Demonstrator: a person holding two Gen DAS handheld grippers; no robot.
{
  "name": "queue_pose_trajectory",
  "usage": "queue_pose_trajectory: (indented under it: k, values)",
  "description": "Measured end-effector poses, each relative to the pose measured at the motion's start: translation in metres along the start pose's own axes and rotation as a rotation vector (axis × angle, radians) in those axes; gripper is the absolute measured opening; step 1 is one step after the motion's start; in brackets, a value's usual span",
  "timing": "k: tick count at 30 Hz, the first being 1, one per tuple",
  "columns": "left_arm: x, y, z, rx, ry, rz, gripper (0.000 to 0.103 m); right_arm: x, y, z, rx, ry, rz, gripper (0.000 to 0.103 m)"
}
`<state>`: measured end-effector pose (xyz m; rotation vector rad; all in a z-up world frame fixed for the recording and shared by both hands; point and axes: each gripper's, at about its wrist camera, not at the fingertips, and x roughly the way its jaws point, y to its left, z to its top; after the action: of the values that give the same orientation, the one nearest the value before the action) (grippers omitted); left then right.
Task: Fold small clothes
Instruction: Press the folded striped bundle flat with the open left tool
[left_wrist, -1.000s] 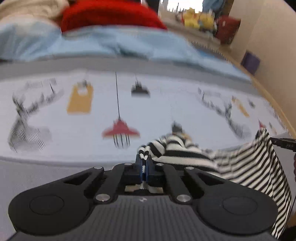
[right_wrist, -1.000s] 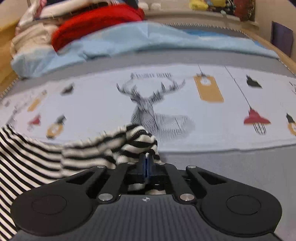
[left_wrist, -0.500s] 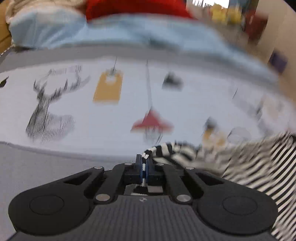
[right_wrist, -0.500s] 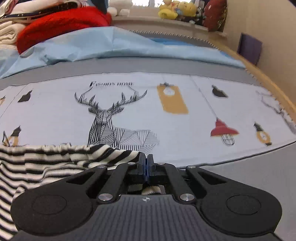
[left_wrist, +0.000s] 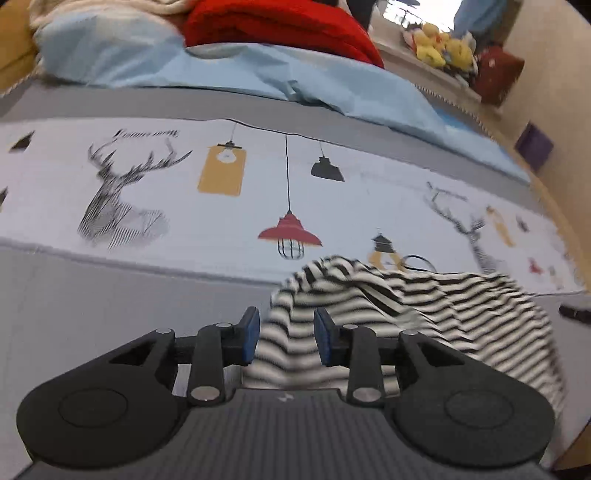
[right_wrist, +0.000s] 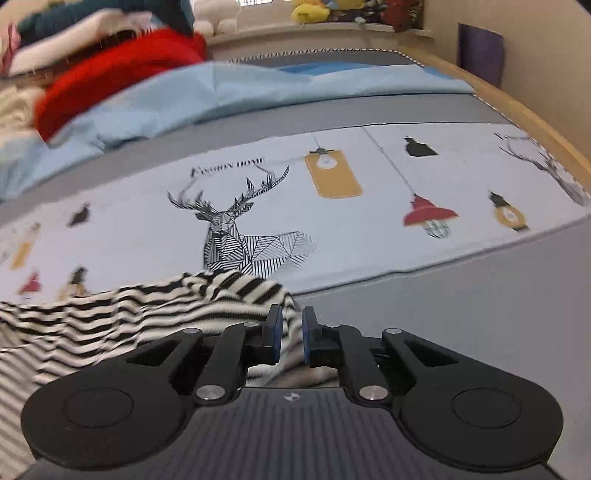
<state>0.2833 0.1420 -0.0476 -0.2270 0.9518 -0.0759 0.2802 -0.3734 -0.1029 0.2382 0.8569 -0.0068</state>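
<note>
Black and white striped knit, a small garment (left_wrist: 424, 295), is draped over the grey edge of a bed and onto the printed bedspread (left_wrist: 184, 221), between the 2 grippers. The left gripper (left_wrist: 286, 334) is angled downward toward the bed; its jaws are opening, with a clear gap on each side of the striped fabric that lies between the blue pads (left_wrist: 252, 334), which do not press it. The right gripper (right_wrist: 290, 338) is likewise tilted down; its jaws are opening too, though far less, and a fold of the garment (right_wrist: 147, 310) sits in the narrow slot, where contact with the pads cannot be told. On the bedspread, above a line-drawn deer (right_wrist: 236, 236), the words "FASHION HOME" (right_wrist: 227, 168) are printed.
</note>
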Motion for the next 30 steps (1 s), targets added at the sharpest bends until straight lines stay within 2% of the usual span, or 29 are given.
queue_pose_trajectory:
  k: [3, 4, 6, 8, 9, 10, 13, 16, 19, 21, 25, 27, 28, 29, 30]
  values:
    - [-0.036, 0.006, -0.023, -0.019, 0.009, -0.072, 0.036, -0.041, -0.023, -0.01, 0.046, -0.003, 0.065, 0.018]
    - [-0.042, 0.006, -0.035, -0.018, 0.017, -0.08, 0.036, -0.055, -0.03, -0.016, 0.064, 0.009, 0.1, 0.025]
    - [-0.047, 0.012, -0.057, -0.015, 0.051, -0.083, 0.036, -0.069, -0.047, -0.036, 0.1, 0.047, 0.155, 0.033]
    - [-0.035, 0.022, -0.079, -0.053, 0.113, -0.066, 0.035, -0.07, -0.06, -0.06, 0.133, 0.124, 0.179, 0.033]
    - [-0.027, 0.029, -0.083, -0.099, 0.178, -0.051, 0.034, -0.069, -0.064, -0.071, 0.138, 0.169, 0.175, 0.033]
    - [-0.025, 0.033, -0.086, -0.128, 0.195, -0.054, 0.035, -0.066, -0.065, -0.08, 0.119, 0.219, 0.16, 0.033]
    - [-0.017, 0.041, -0.091, -0.16, 0.247, -0.058, 0.035, -0.064, -0.064, -0.095, 0.047, 0.249, 0.122, 0.034]
    - [-0.002, 0.042, -0.098, -0.164, 0.331, -0.034, 0.036, -0.059, -0.065, -0.105, 0.053, 0.307, 0.117, 0.034]
    - [0.01, 0.038, -0.105, -0.131, 0.389, -0.013, 0.045, -0.059, -0.062, -0.107, 0.045, 0.305, 0.116, 0.038]
    - [0.018, 0.036, -0.108, -0.113, 0.429, 0.017, 0.045, -0.058, -0.06, -0.106, 0.056, 0.312, 0.125, 0.038]
    - [0.025, 0.036, -0.109, -0.117, 0.455, 0.005, 0.045, -0.049, -0.061, -0.102, 0.06, 0.342, 0.111, 0.04]
    - [0.027, 0.033, -0.108, -0.107, 0.463, -0.004, 0.043, -0.045, -0.061, -0.102, 0.061, 0.352, 0.109, 0.04]
    - [0.027, 0.031, -0.108, -0.093, 0.462, -0.005, 0.036, -0.044, -0.06, -0.102, 0.06, 0.355, 0.109, 0.04]
    - [0.027, 0.03, -0.107, -0.083, 0.457, -0.015, 0.02, -0.044, -0.06, -0.102, 0.058, 0.355, 0.11, 0.04]
    - [0.026, 0.029, -0.106, -0.076, 0.453, -0.028, 0.014, -0.044, -0.06, -0.102, 0.054, 0.356, 0.113, 0.04]
